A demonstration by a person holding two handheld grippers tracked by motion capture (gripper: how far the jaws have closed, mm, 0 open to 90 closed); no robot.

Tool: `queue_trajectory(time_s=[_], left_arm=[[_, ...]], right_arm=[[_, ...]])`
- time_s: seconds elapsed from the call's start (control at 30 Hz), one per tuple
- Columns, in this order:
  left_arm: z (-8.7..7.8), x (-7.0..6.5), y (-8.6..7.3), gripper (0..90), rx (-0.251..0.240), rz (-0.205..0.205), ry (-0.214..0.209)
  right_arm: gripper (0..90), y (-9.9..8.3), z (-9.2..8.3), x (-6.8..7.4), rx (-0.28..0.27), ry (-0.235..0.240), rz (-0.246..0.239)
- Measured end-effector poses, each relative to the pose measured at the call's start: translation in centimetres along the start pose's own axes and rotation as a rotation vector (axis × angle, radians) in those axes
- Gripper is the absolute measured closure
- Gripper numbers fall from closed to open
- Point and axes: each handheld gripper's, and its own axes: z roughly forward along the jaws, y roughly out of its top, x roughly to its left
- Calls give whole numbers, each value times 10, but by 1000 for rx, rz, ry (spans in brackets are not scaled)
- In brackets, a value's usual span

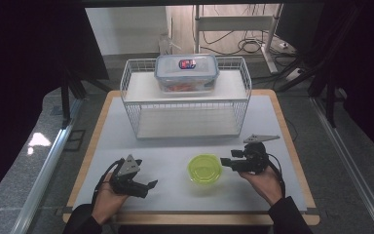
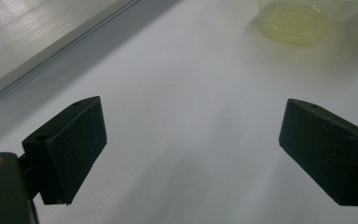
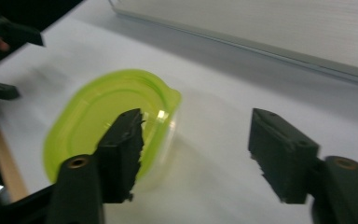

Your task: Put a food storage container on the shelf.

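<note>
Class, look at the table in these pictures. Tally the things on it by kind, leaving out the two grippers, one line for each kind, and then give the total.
Food containers: 2, the green-lidded tub and the clear lidded box
Wire racks: 1, the white rack, with the box on its upper shelf
Total: 3

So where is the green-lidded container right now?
In the high view the green-lidded container sits on the white table near its front edge, just beside the right gripper, in front of the wire rack.
</note>
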Motion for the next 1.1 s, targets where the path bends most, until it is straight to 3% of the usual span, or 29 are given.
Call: queue_trajectory(time_s=[0.23, 0.43, 0.6, 0.77, 0.93, 1.1], left_arm=[[1, 0, 0, 74, 3, 2, 0], [1, 0, 0, 74, 4, 5, -1], [1, 0, 0, 74, 4, 5, -1], [1, -1, 0, 74, 7, 7, -2], [1, -1, 0, 74, 8, 8, -1], [1, -1, 0, 74, 7, 9, 1]], right_arm=[[505, 3, 15, 0, 40, 53, 25], [608, 4, 28, 3, 90, 69, 60], [735, 3, 33, -1, 106, 100, 130], [757, 2, 35, -5, 109, 141, 204], [801, 3, 37, -5, 119, 175, 224], [809, 4, 37, -2, 117, 169, 221]])
